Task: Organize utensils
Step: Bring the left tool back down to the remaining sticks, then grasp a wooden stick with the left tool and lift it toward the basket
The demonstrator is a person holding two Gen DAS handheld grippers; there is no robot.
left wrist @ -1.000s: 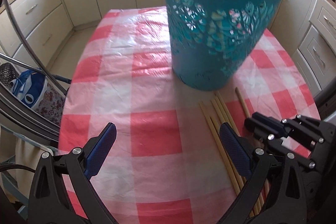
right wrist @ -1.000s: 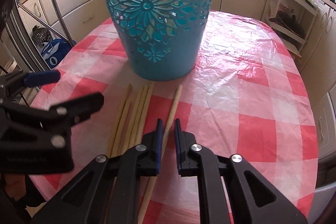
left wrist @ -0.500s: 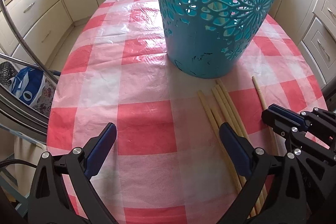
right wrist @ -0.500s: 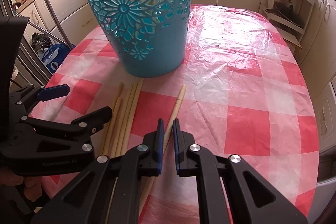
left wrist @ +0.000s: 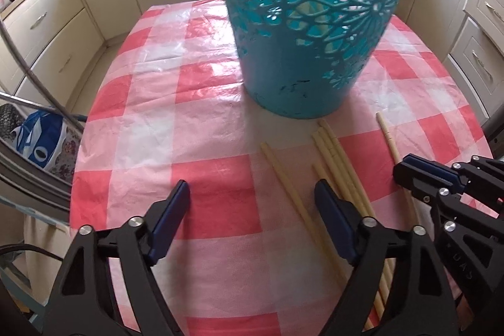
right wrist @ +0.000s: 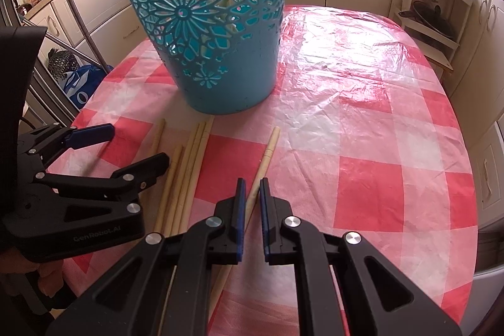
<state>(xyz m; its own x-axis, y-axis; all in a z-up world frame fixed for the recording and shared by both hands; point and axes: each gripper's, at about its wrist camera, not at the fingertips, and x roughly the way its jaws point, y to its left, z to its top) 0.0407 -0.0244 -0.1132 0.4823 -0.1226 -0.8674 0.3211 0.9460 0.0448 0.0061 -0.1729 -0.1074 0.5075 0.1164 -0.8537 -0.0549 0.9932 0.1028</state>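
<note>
While my left tool (left wrist: 252, 197) hung over the checked worktop (left wrist: 204, 103), its jaws were closing from wide, and one pale chopstick (left wrist: 283, 175) lay on the cloth in the gap between them, touched by neither pad. Just to the right of it, a bundle of chopsticks (left wrist: 334, 156) lay side by side, running under that tool's right finger (left wrist: 330, 210). My right tool (right wrist: 251, 194) was almost fully closed, its pads pinching a single chopstick (right wrist: 267, 153) that lay apart from the others, its far end pointing toward the bin (right wrist: 217, 30). That teal bin, cut through with flower patterns, stood upright on the worktop just beyond the chopstick tips.
</note>
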